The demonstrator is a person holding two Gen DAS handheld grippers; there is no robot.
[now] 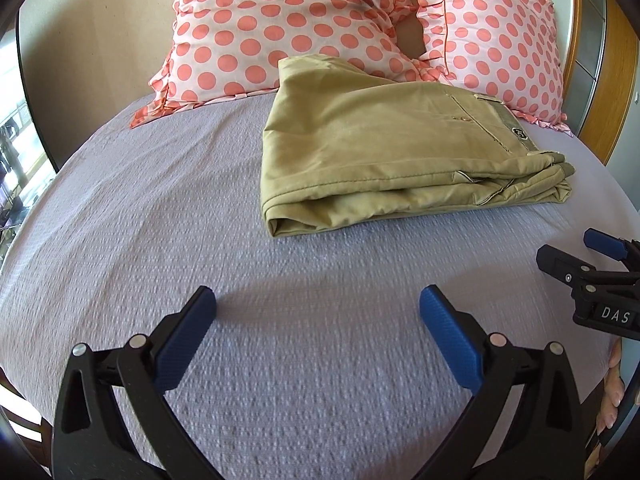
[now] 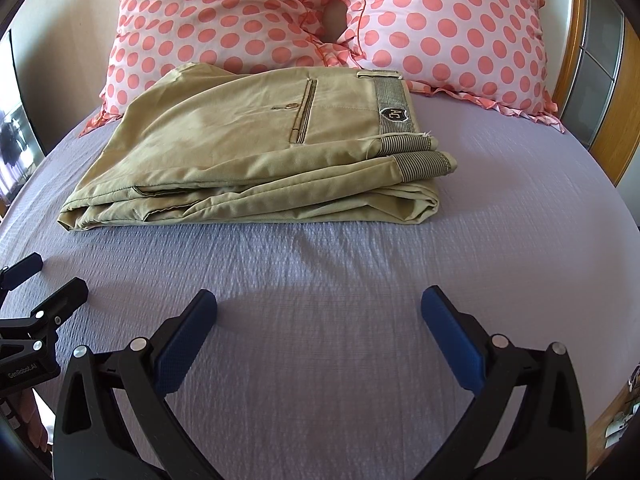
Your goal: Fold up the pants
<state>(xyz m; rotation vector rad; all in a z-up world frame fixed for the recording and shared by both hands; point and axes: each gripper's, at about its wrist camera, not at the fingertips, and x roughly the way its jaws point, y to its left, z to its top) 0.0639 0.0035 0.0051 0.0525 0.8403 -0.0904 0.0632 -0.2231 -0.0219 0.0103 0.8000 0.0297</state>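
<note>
The left gripper [image 1: 318, 306] holds its jaws wide apart over bare lilac bedspread [image 1: 160, 220], gripping nothing. The right gripper [image 2: 319, 306] likewise stands spread and empty. The khaki pants [image 2: 248, 148] lie folded at twelve o'clock from the right jaws, their far edge touching two polka-dot pillows [image 2: 440, 20] beyond.

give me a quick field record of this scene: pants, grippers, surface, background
pants: khaki, folded into a compact stack, lying on the bed
left gripper: open, holds nothing, short of the pants
right gripper: open, holds nothing, short of the pants
bedspread: lilac, textured
pillows: two, pink polka dots, behind the pants
task state: looks folded
</note>
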